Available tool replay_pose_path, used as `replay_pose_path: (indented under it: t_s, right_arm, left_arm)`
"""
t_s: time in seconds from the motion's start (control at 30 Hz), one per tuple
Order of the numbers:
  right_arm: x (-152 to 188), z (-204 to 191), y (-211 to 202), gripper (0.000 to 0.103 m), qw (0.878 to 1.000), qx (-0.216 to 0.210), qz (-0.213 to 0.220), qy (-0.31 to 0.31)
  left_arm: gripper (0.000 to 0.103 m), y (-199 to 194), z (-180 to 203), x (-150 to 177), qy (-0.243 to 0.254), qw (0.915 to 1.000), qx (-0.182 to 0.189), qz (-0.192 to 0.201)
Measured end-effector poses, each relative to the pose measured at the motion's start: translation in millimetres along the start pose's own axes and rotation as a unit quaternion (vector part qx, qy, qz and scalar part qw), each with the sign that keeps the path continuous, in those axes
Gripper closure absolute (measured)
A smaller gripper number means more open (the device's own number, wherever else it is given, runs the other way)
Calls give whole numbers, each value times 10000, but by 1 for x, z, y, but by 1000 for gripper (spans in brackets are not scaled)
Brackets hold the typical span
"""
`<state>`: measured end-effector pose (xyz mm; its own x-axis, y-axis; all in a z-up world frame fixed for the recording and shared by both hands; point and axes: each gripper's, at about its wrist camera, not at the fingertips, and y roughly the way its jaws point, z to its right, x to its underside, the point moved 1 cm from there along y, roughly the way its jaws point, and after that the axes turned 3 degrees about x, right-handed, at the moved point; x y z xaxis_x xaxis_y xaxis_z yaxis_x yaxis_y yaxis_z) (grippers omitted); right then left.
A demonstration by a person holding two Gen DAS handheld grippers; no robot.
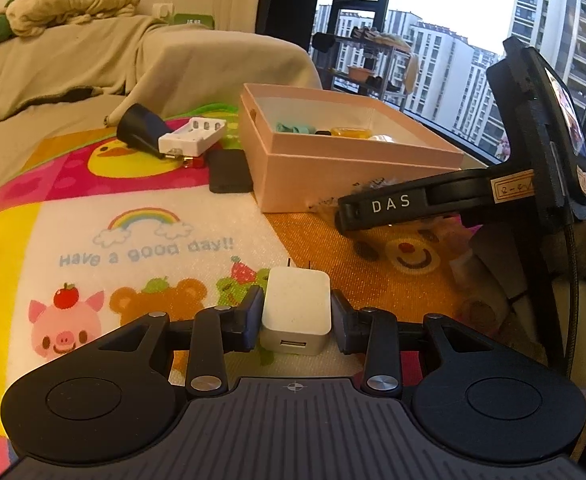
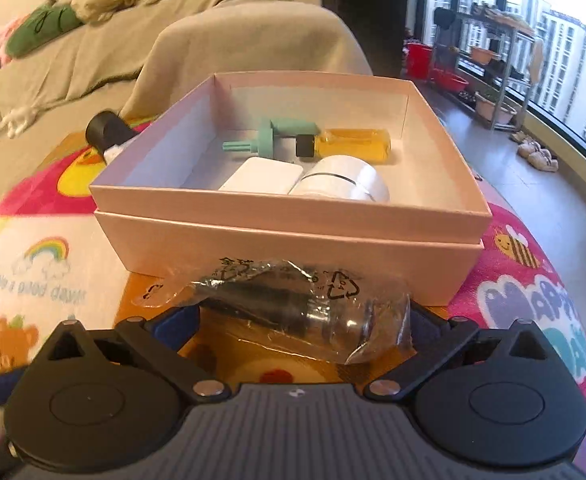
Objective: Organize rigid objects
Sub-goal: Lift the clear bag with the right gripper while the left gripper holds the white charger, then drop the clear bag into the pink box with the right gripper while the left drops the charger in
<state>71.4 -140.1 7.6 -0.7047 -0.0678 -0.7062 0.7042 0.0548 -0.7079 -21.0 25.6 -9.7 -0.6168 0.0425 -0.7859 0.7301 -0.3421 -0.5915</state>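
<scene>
**Fingers: left on charger, right spread around bagged part**

Fingers (image 1: pixel 253 316) of the left gripper (image 1: pixel 296 314) clamp a white charger (image 1: pixel 295 312) at lower centre, prongs pointing forward, over the cartoon mat (image 1: pixel 141 240). Right gripper (image 2: pixel 301 316) stands wide open; a dark part in a clear bag (image 2: pixel 293 300) lies between its fingers, unpressed. Pink box (image 2: pixel 293 248) sits just behind the bag, its near wall blocking the way forward; open top free. Inside: white block (image 2: pixel 261 176), white cylinder (image 2: pixel 341 180), yellow bottle (image 2: pixel 349 144), green piece (image 2: pixel 281 136). Left of the box in the left view: battery case (image 1: pixel 193 136), black flat case (image 1: pixel 229 170).
</scene>
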Motion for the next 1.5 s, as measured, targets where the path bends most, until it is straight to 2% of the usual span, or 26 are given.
replay_pose_path:
  t_s: [0.1,0.17,0.23,0.27,0.37,0.43,0.53,0.57,0.6,0.63,0.67,0.73,0.8,0.9,0.93,0.97,1.03,1.07,1.17,1.37,1.43,1.5]
  right_arm:
    - [3,1,-8,17,9997,-217,132,-30]
    - [8,6,-17,37,9987,-436,204,-149]
    - [13,10,-26,48,9979,-510,251,-314]
    - [16,12,-29,57,9976,-526,240,-384]
    - [22,22,-38,72,9963,-679,96,-517]
    - [25,29,-46,74,9947,-847,-8,-587]
    - [26,40,-59,73,9841,-1598,-276,-723]
    - [25,41,-65,69,9824,-1674,-223,-800]
    - [24,40,-71,67,9824,-1625,-94,-915]
    - [22,37,-77,60,9821,-1520,99,-1107]
    - [20,33,-81,48,9806,-1431,266,-1310]
    - [16,21,-82,33,9752,-1324,506,-1702]
    - [11,10,-75,33,9693,-1373,539,-1970]
    - [5,-7,-55,33,9646,-1601,398,-2056]
    - [5,-11,-46,37,9647,-1650,292,-2029]
    - [4,-14,-37,50,9653,-1678,181,-1994]
    - [3,-20,-22,62,9673,-1653,-20,-1923]
    - [1,-19,-23,72,9682,-1667,-5,-1868]
    - [-1,-9,-38,84,9687,-1820,-52,-1689]
    - [-12,41,-98,86,9742,-2016,330,-960]
    - [-17,55,-114,86,9770,-1893,542,-815]
    - [-22,67,-127,86,9786,-1775,762,-708]
  left_arm:
    - [64,-2,-2,1,-74,10000,28,30]
    - [64,-3,-4,1,-130,9999,61,39]
    - [64,-3,-5,1,-135,9999,71,39]
    - [64,-3,-4,1,-127,9999,66,37]
    - [64,-3,-4,1,-106,9999,55,33]
    - [64,-2,-4,1,-119,9999,65,34]
    - [64,-2,-5,0,-142,9999,82,34]
    - [64,-2,-5,0,-145,9999,84,34]
    - [64,-2,-5,0,-143,9999,83,34]
    - [64,-2,-5,0,-138,9999,82,34]
    - [64,-2,-5,0,-134,9999,79,34]
    - [64,-2,-5,0,-128,9999,73,33]
    - [64,-1,-5,0,-123,9999,68,33]
    - [64,-1,-5,0,-105,9999,53,30]
    - [64,-1,-4,0,-97,9999,43,29]
    - [64,-1,-4,1,-88,10000,31,27]
    - [64,-2,-3,1,-84,10000,13,25]
    - [65,-3,-3,1,-88,10000,6,24]
    - [66,-7,-3,3,-121,9999,2,26]
    - [66,-18,-7,-7,-425,9975,559,3]
    - [66,-23,-4,-26,-341,9973,609,216]
    - [66,-27,3,-58,-35,9966,583,573]
